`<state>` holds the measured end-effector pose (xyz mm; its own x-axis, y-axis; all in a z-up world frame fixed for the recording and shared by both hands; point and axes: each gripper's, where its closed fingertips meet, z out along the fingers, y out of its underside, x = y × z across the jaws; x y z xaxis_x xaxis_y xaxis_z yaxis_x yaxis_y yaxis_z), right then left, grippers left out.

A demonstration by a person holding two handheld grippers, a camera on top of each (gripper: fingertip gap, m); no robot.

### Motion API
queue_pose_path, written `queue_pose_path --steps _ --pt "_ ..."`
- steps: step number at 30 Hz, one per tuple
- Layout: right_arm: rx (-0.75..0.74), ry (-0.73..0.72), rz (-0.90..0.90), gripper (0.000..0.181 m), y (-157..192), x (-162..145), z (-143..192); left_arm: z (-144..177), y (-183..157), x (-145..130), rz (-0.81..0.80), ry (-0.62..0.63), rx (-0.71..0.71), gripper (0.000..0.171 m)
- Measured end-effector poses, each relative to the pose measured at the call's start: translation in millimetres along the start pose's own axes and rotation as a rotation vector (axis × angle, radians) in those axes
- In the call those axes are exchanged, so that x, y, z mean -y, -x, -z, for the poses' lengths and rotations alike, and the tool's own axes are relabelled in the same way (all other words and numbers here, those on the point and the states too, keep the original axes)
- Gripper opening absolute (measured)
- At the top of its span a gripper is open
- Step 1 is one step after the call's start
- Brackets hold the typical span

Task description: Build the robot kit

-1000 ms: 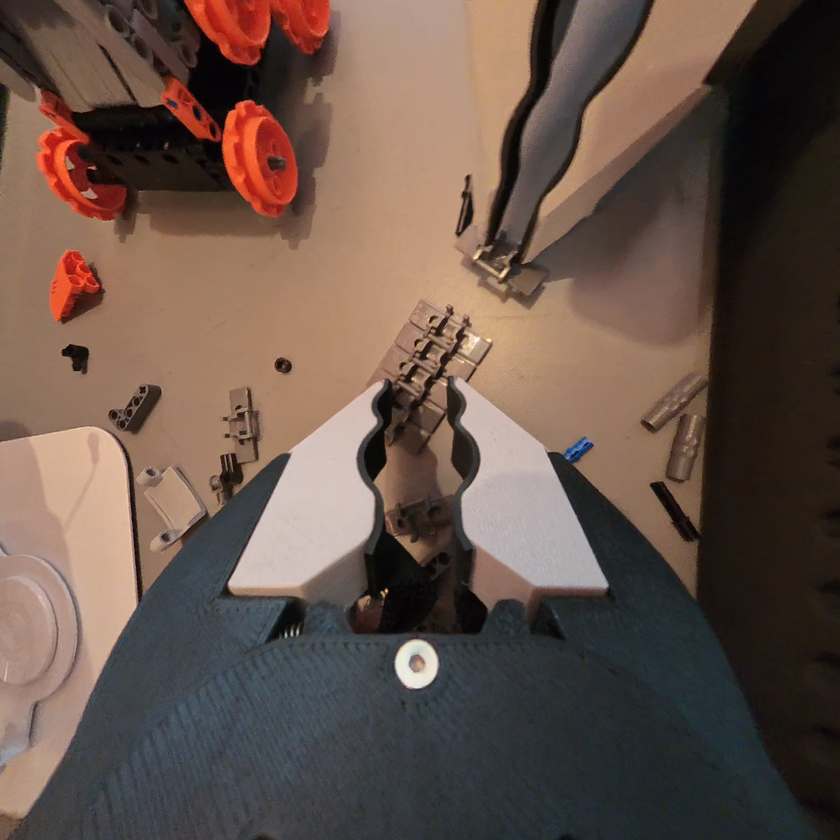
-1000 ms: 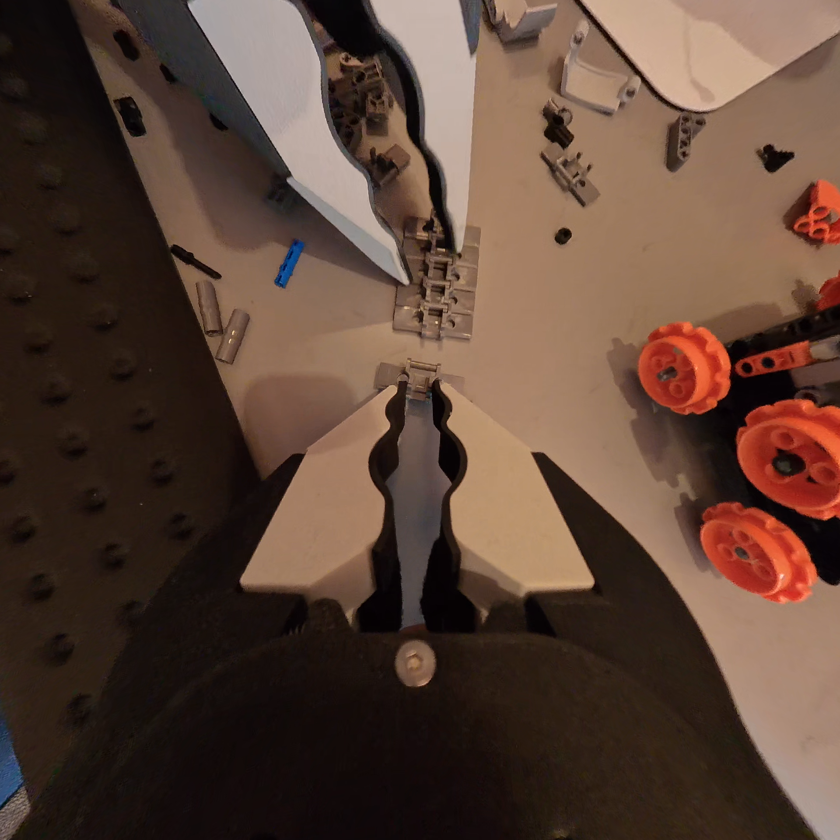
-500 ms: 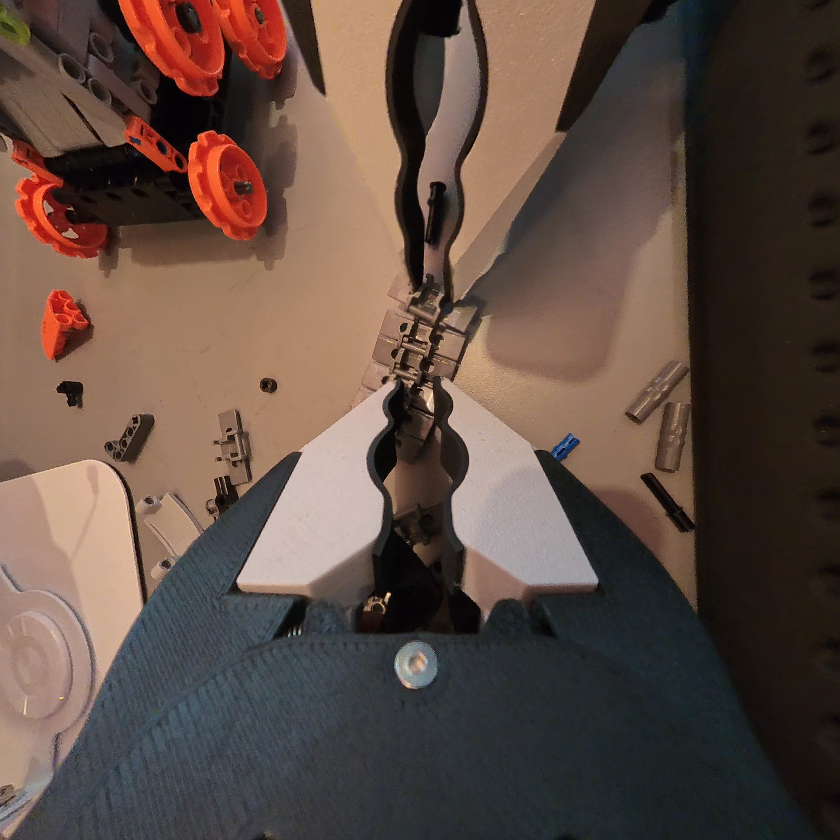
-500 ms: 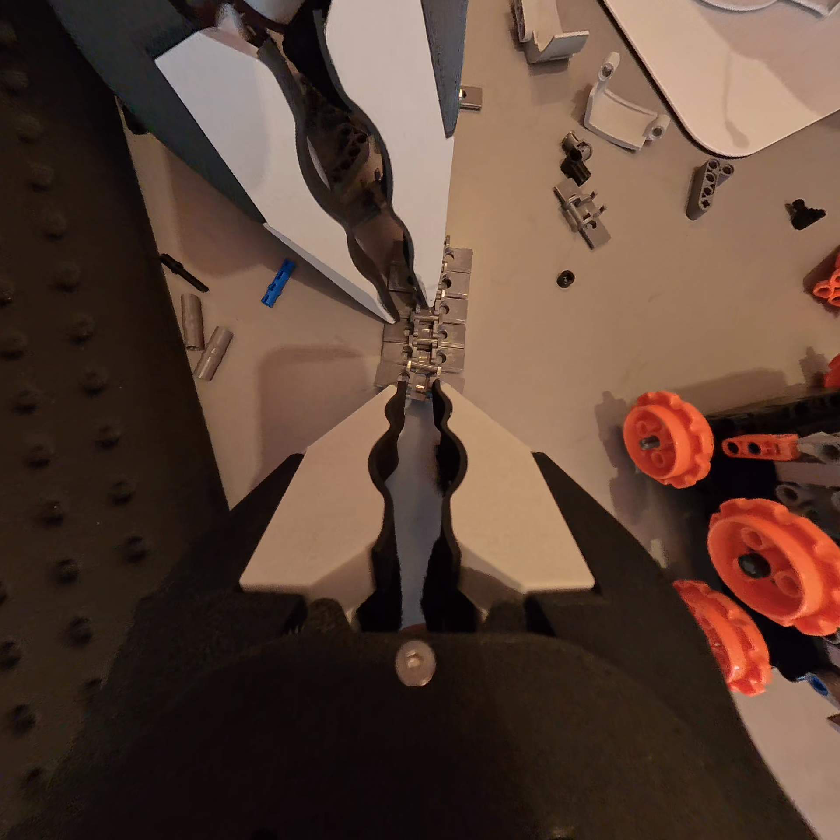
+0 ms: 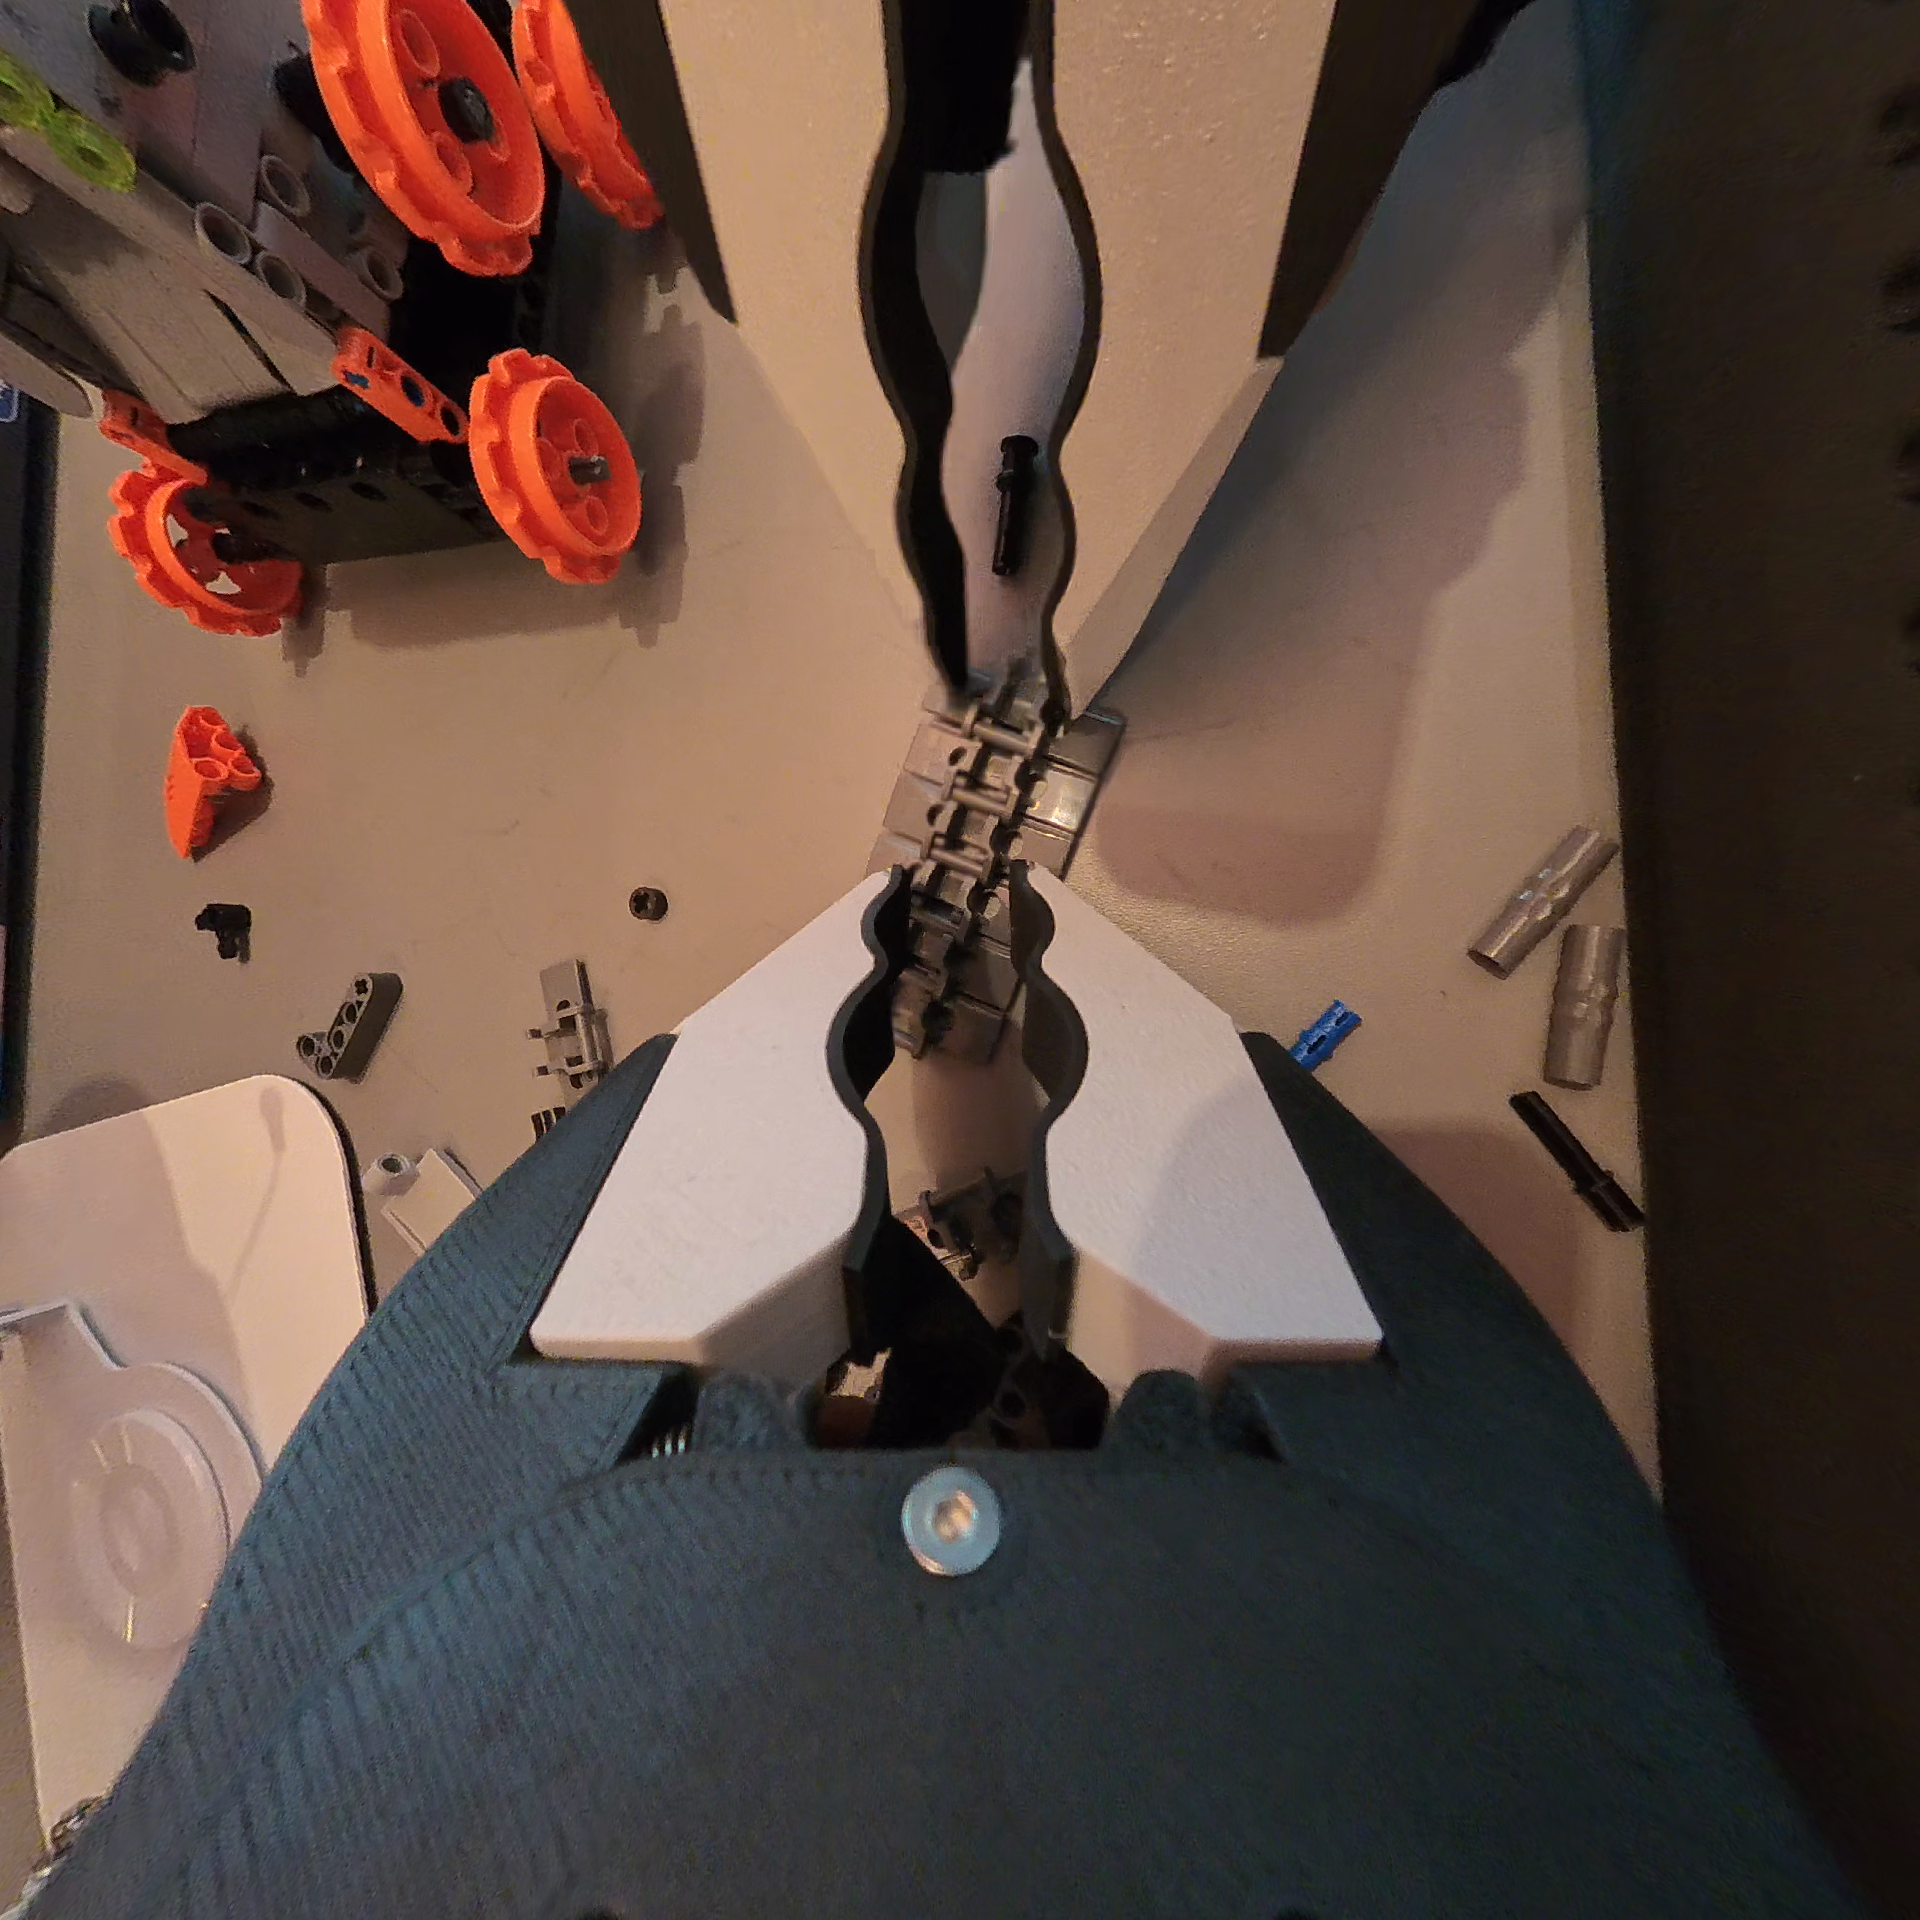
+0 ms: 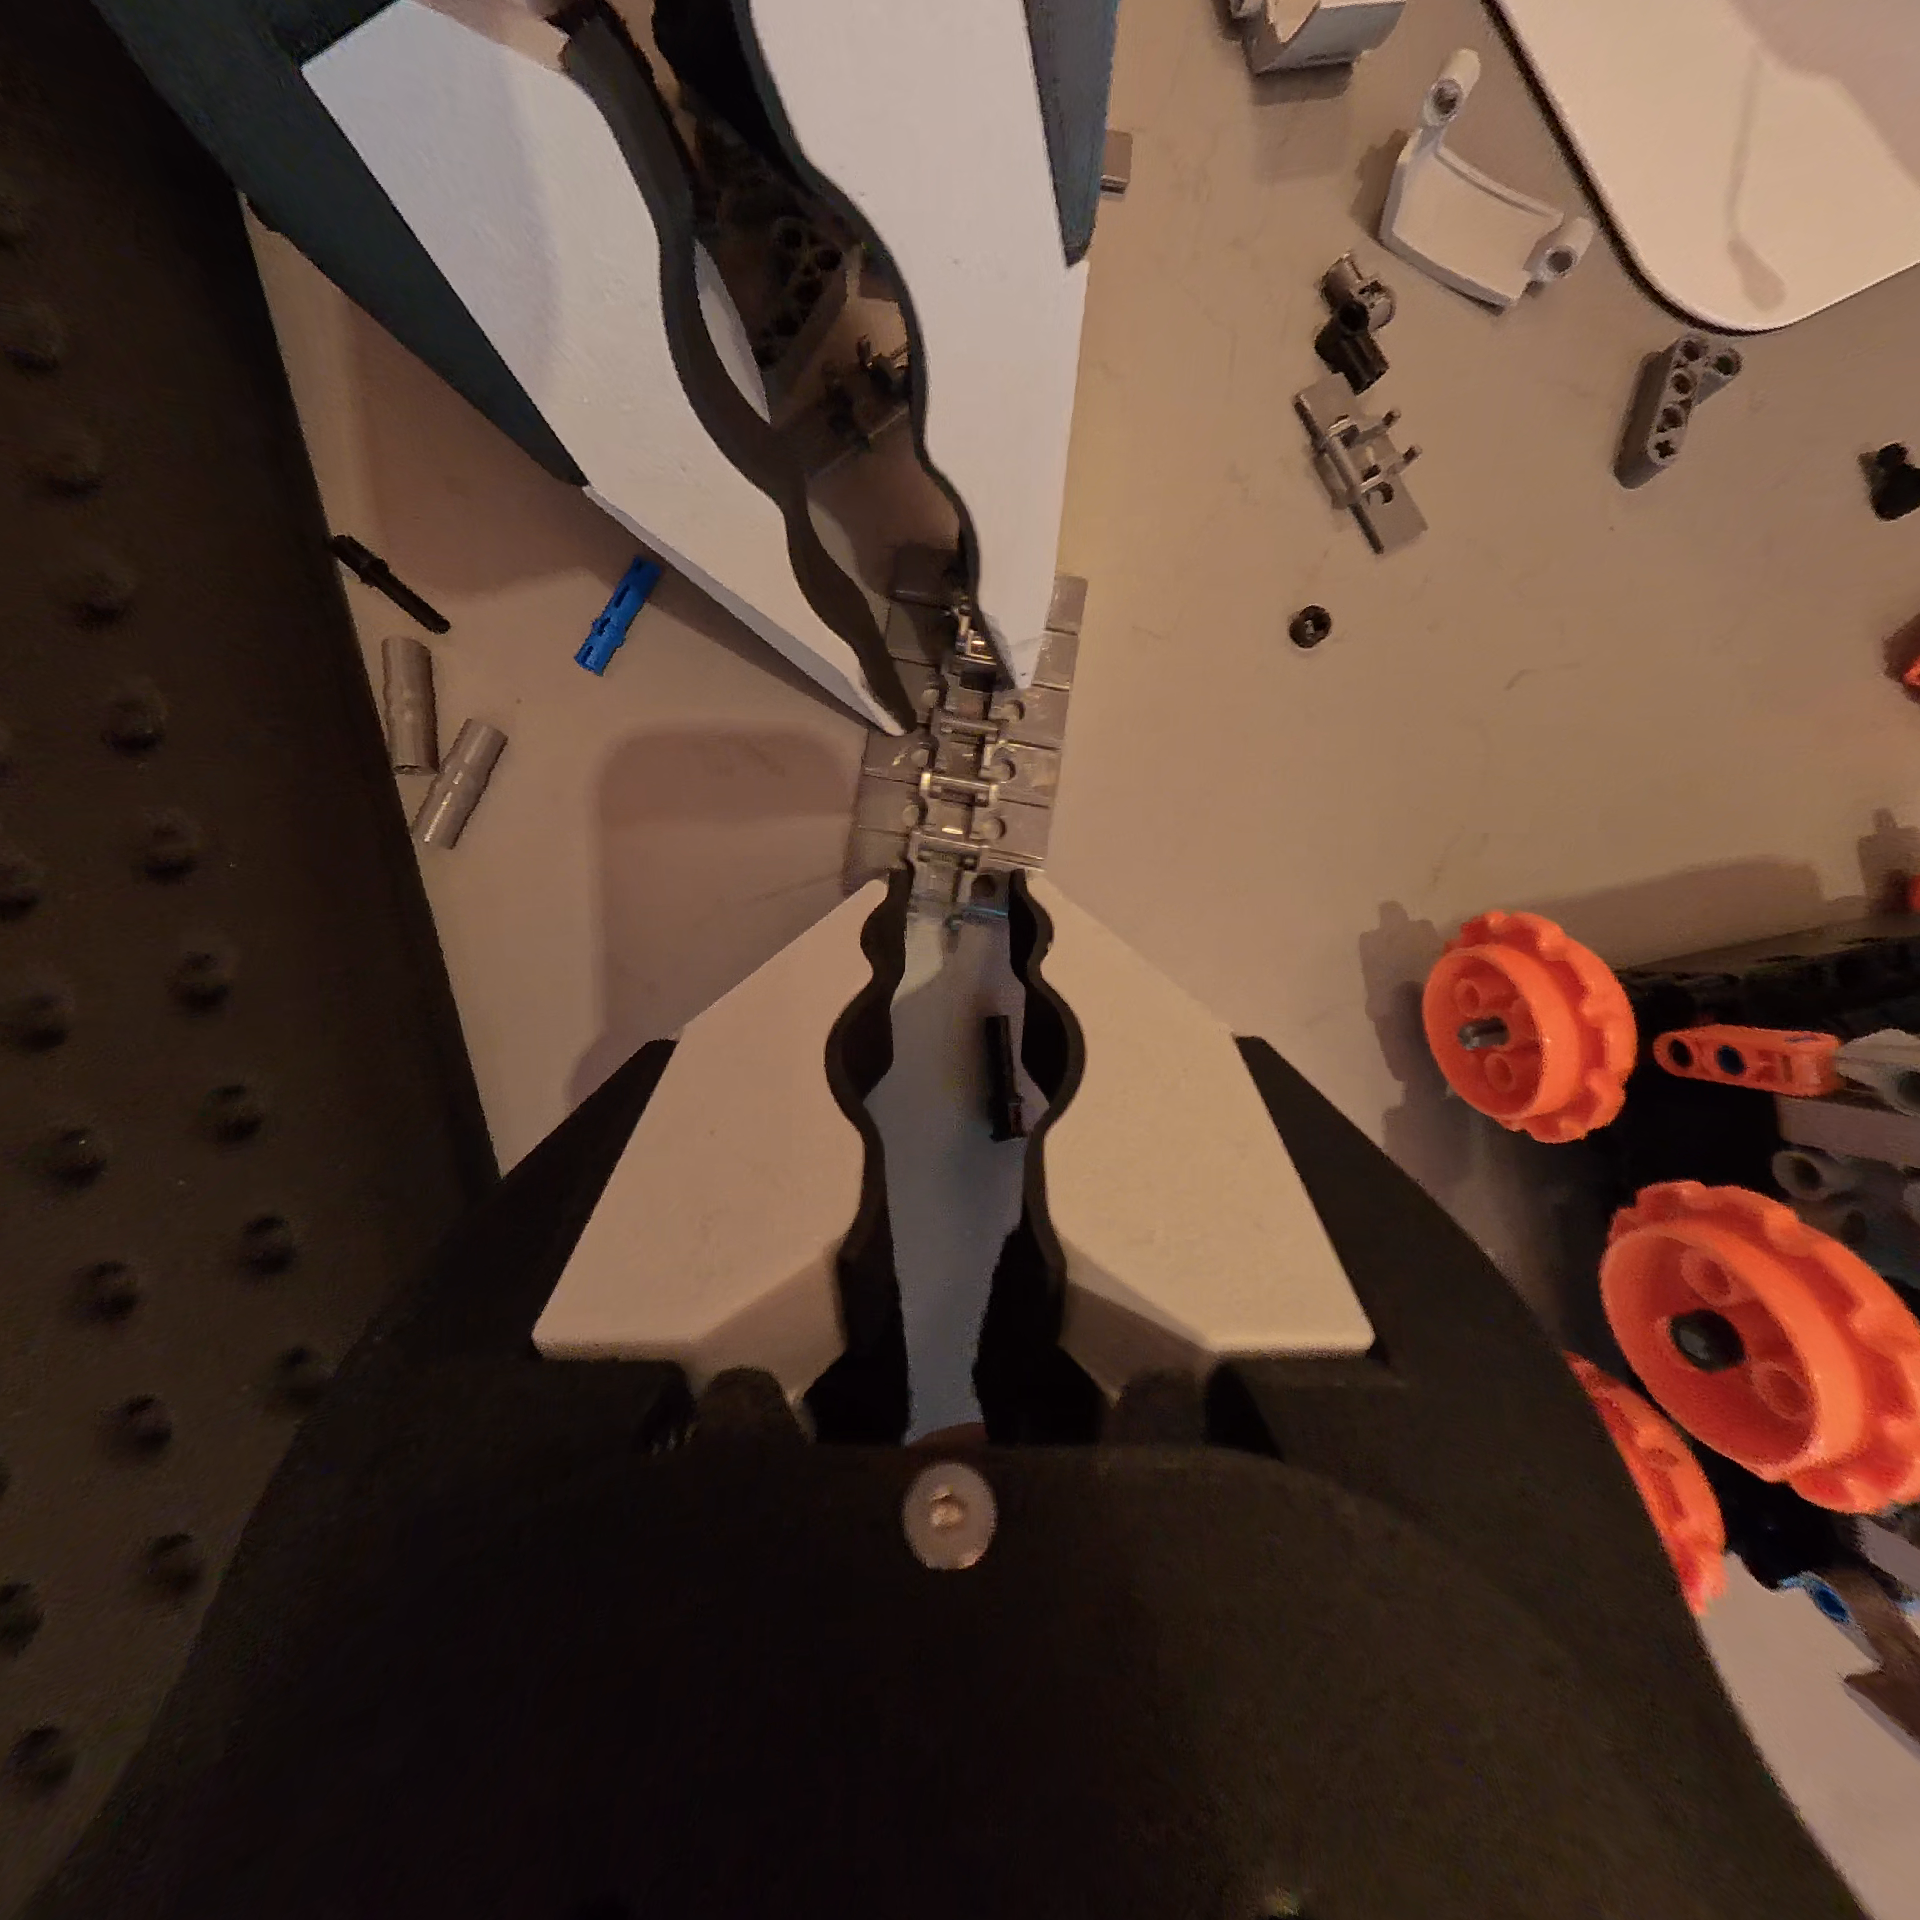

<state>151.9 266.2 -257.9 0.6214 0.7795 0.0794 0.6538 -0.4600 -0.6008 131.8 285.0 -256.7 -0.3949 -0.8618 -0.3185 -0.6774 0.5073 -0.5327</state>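
A short grey track chain lies on the beige table. My left gripper is shut on its near end, with several links between the fingers. My right gripper is shut on a single grey track link, which is pressed against the chain's other end. The grippers face each other tip to tip over the chain. The right gripper shows at the top of the left wrist view, and the left gripper at the top of the right wrist view. A black pin lies on the table under the right gripper's fingers.
A vehicle model with orange wheels stands to one side and also shows in the right wrist view. Loose parts lie around: grey tubes, a blue pin, a spare track link, an orange piece. A white tray and a dark studded mat border the area. My two grippers' fingertips are within a few centimetres of each other. It is some 6 cm from my left tips to the blue pin. It is also in sight in the right wrist view.
My right gripper has carried its single link across the gap to the far end of the chain. My left gripper has kept hold of the chain and shifted only slightly.
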Motion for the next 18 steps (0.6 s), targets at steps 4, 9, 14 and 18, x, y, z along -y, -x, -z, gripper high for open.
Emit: queue_pose_path --steps 4,9,14,18 --pt "-0.011 -0.027 0.012 0.018 -4 7 10 1 -1 0 -0.011 -0.007 -0.007 0.018" --pt "0.005 -0.061 0.04 0.0 -4 15 7 0 -2 1 -0.016 -0.013 -0.016 0.018" --pt "0.017 -0.038 0.044 0.0 -2 11 -2 0 -3 1 -0.017 -0.018 -0.016 0.017" --pt "0.034 -0.044 0.022 0.0 1 11 -4 0 -2 1 -0.019 -0.017 -0.014 0.017"
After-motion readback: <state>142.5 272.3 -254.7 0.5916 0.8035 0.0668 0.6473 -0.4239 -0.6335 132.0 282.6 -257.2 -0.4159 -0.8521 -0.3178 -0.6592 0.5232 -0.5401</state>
